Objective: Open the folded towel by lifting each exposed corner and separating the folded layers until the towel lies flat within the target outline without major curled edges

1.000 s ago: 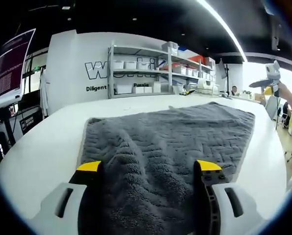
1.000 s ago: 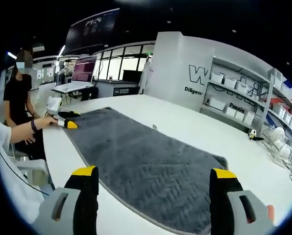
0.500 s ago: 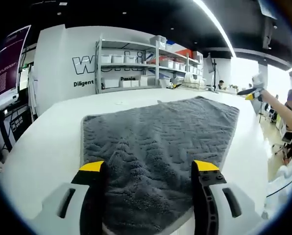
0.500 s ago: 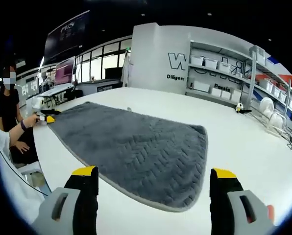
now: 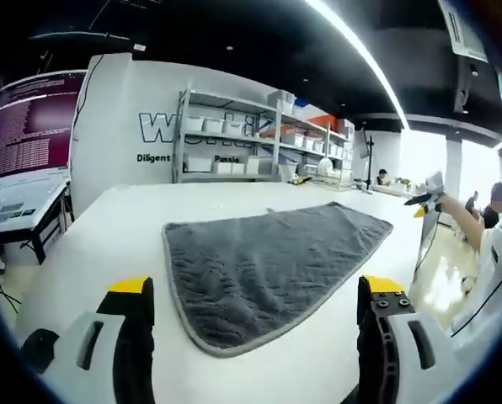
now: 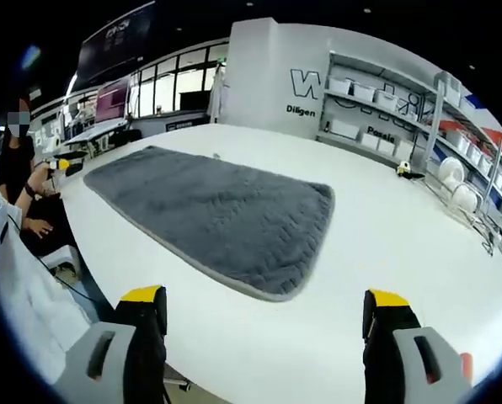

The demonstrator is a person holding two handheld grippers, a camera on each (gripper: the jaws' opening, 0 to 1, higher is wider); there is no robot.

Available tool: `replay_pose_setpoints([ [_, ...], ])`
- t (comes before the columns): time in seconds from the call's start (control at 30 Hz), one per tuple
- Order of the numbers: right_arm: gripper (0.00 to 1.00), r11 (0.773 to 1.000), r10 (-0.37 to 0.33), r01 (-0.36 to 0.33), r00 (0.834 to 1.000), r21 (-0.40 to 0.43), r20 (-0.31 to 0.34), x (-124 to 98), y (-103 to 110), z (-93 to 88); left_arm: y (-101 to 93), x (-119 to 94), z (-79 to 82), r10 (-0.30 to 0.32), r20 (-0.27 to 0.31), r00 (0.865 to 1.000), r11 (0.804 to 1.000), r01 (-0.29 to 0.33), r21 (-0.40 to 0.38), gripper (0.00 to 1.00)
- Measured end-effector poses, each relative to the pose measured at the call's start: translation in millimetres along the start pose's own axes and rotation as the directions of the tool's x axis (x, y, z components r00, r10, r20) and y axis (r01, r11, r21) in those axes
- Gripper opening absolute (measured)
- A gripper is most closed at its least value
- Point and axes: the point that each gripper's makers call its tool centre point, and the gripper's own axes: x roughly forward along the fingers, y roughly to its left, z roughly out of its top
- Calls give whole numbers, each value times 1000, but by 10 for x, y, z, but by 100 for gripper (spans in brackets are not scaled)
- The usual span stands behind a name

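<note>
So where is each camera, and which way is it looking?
Left gripper view: rides on the left gripper, looking along the towel on the white table toward the shelves; its open yellow-tipped jaws show, and the right gripper at the right.
Right gripper view: rides on the right gripper, looking across the towel from its other end; its open jaws and the person's hand show.
Both share the towel, table and shelves.

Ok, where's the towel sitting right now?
The grey towel lies spread flat on the white table, ahead of both open claws in the left gripper view and right gripper view, with the shelving unit beyond it.
</note>
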Motion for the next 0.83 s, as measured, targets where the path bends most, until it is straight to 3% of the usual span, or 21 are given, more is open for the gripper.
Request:
replay_pose_setpoints([
  [0.2,99,999,-22,20,999,30,38,-55,-80,-19,-99,1,-172,13,-56,998,1000,-12,11,99],
  [0.3,99,999,-21,20,999,34,28,-72,-65,-66,-136,-26,-193,11,-80,997,1000,-10,4,99],
  [0.4,99,999,-28,27,998,30,48,-108,-43,-42,-189,-66,-142,13,-60,998,1000,-12,27,99],
  [0.57,99,999,-26,25,999,20,46,-113,25,-72,-235,-53,-212,12,-55,998,999,-11,30,99],
  [0.63,99,999,-29,28,998,21,55,-120,42,-64,-269,-8,-265,-1,-52,999,1000,1,0,99],
  [0.73,99,999,-29,27,997,28,73,-118,96,-46,-327,104,-313,-16,5,1000,998,16,-63,99],
  [0.83,99,999,-23,21,997,26,78,-128,198,-28,-367,185,-380,-33,10,999,996,33,-85,98],
])
